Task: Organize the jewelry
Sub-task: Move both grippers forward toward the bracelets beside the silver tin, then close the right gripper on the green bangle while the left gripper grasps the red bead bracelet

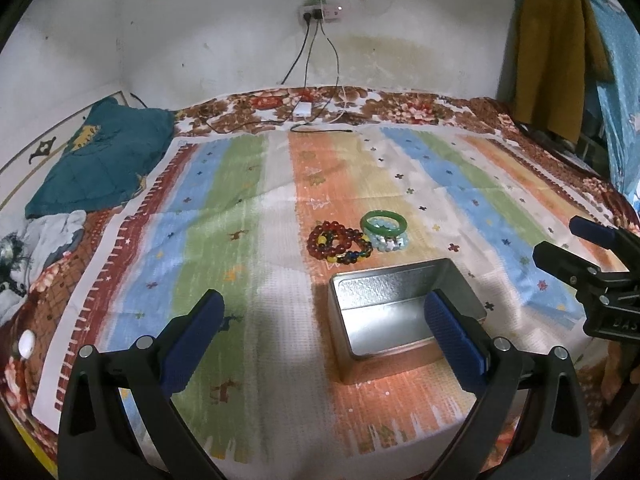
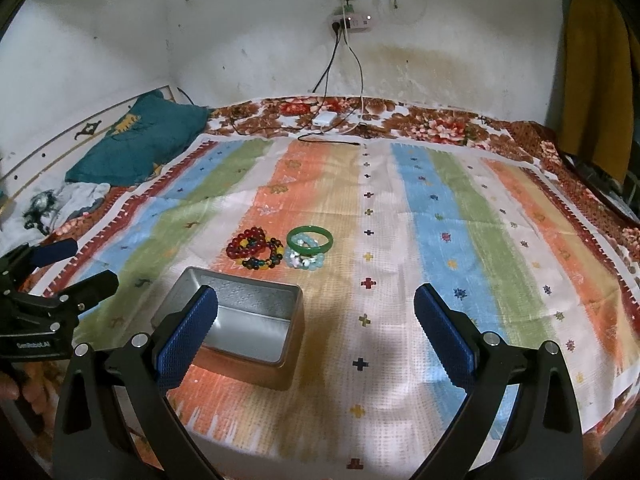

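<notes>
While both tools hover over the bed, the left gripper and right gripper have their jaws spread wide with nothing between them. On the striped cloth sits an open metal tin, nothing visible inside. Just past its far side lie the dark red bead bracelets, touching, with a green bangle right of them, resting on pale blue bead bracelets.

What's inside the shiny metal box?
Nothing can be seen inside the metal box: just bare silver floor and walls. The right gripper's finger hides its near left corner, so that bit can't be checked. The bracelets lie outside it.
</notes>
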Available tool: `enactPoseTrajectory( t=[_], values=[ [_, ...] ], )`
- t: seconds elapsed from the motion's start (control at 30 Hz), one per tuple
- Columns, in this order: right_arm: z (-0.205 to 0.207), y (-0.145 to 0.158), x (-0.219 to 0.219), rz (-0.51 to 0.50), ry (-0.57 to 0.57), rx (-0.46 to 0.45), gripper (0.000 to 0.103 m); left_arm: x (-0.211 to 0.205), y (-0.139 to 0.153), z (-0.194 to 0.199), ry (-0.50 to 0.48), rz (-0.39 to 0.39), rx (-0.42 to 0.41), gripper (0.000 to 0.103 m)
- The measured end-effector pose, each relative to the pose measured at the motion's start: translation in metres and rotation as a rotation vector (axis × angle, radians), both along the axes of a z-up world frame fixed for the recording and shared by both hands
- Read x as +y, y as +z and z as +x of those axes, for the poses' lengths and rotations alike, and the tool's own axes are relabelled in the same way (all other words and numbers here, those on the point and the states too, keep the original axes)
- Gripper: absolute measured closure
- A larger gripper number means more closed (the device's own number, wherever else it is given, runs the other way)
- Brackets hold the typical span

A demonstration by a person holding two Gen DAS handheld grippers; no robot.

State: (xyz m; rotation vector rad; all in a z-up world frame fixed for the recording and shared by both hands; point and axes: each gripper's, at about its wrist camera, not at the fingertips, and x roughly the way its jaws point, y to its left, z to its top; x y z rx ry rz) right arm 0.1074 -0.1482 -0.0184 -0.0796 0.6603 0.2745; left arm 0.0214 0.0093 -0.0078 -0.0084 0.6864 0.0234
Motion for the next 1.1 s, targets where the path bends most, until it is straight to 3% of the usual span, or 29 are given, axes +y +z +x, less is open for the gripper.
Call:
enactPoseTrajectory(
  t=[0.37,0.67,0.87,1.1],
  values=[
    [0.016,0.006,-0.002,0.025,0.012,0.007,0.003,0.002,0.001,0.018,0.0,0.016,-0.025,0.005],
    [0.029,0.008,-0.001,0.015,0.012,0.021,0.003,0.001,-0.002,0.043,0.003,0.029,0.037,0.005],
    [0.044,0.009,0.001,0.003,0.013,0.014,0.003,0.011,-0.006,0.057,0.007,-0.03,0.077,0.005],
    [0.062,0.008,0.008,-0.01,0.021,0.033,0.003,0.014,-0.005,0.074,-0.007,-0.045,0.098,0.005]
  ],
)
